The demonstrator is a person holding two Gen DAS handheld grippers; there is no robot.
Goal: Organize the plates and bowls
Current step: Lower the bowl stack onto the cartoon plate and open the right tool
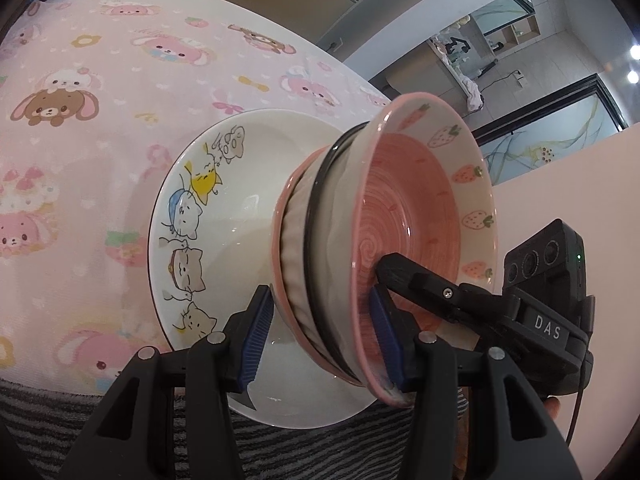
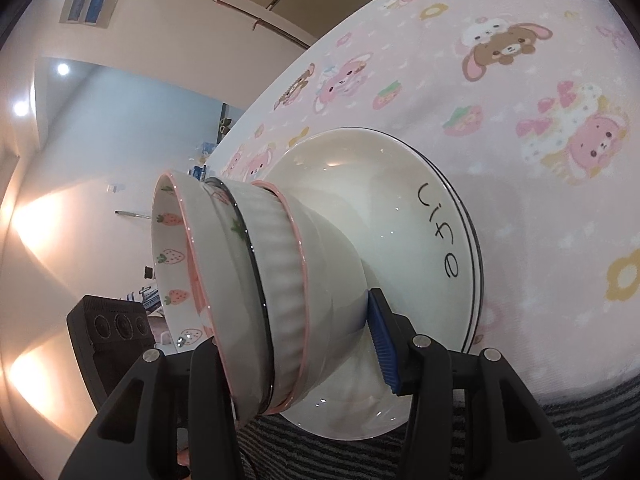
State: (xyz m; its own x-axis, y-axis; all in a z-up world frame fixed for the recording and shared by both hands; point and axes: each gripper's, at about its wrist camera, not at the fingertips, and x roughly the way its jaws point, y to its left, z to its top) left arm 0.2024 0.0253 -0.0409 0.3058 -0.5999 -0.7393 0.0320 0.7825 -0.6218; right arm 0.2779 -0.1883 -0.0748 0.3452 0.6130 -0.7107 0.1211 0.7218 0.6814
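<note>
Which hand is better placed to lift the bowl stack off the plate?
Probably left. The left gripper shows both pads bracketing the bowl stack, base to top rim. The right gripper shows one pad at the base; its other finger hides behind the rim.

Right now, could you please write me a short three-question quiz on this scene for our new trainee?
1. True or false: the bowls are nested in one stack that sits on the plate.
2. What fruit is painted inside the top bowl? A) strawberries B) lemons C) grapes
3. Fill in: the word written on the plate's rim, seen from the right wrist, is ____.

Key:
1. True. The left gripper and the right gripper each straddle the stack from opposite sides.
2. A.
3. "Life".
</note>
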